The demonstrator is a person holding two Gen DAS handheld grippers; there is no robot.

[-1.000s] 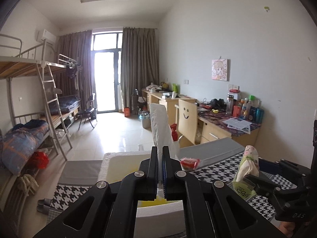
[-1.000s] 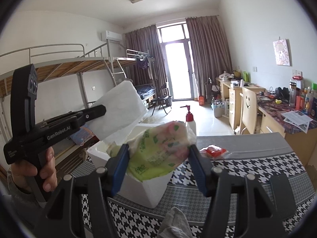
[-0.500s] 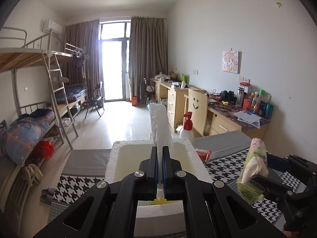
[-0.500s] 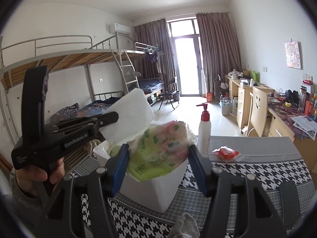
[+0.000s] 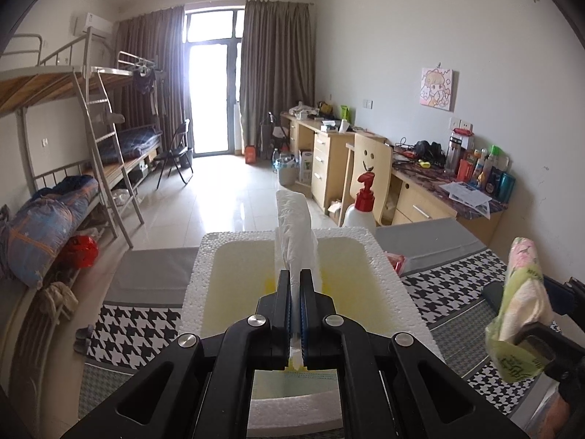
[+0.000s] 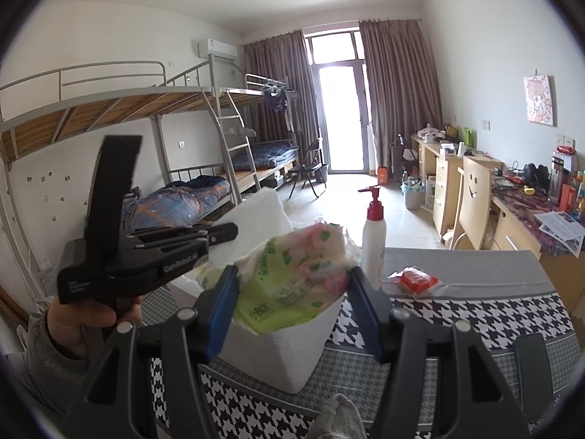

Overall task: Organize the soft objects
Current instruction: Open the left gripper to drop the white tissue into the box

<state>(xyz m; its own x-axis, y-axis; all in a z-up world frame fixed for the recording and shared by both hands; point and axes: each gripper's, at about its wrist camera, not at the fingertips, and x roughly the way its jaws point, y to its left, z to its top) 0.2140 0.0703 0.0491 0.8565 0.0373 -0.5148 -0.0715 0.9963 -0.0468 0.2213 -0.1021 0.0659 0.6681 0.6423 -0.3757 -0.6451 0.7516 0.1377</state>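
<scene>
Left fingers: the left gripper (image 5: 295, 307) has its fingers pressed together on a thin white folded cloth (image 5: 294, 234), which stands up edge-on ahead of the tips.
Below the left fingers: the open foam box (image 5: 204, 278) — its pale, yellow-stained hollow lies directly under the cloth.
Right fingers: the right gripper (image 6: 292, 303) pinches a soft green-and-pink tissue pack (image 6: 292, 274) across its width, one blue pad on each side.
Beyond the right fingers: the same box, with the pack hanging near its near corner; the left gripper sits to their left, over the box.
Further out: a pump bottle (image 6: 373, 245) stands just past the box, a small red packet (image 6: 415, 280) to the right of the bottle, all on the houndstooth-covered surface (image 6: 475, 314). A grey rag (image 6: 338, 417) lies under the right fingers.
Step in hand: by my reading, bringing both soft things to the box — the cloth first.
Next move calls for: lowering the cloth into the hollow before letting the fingers part, then bringing the pack over the rim so it clears the wall.
</scene>
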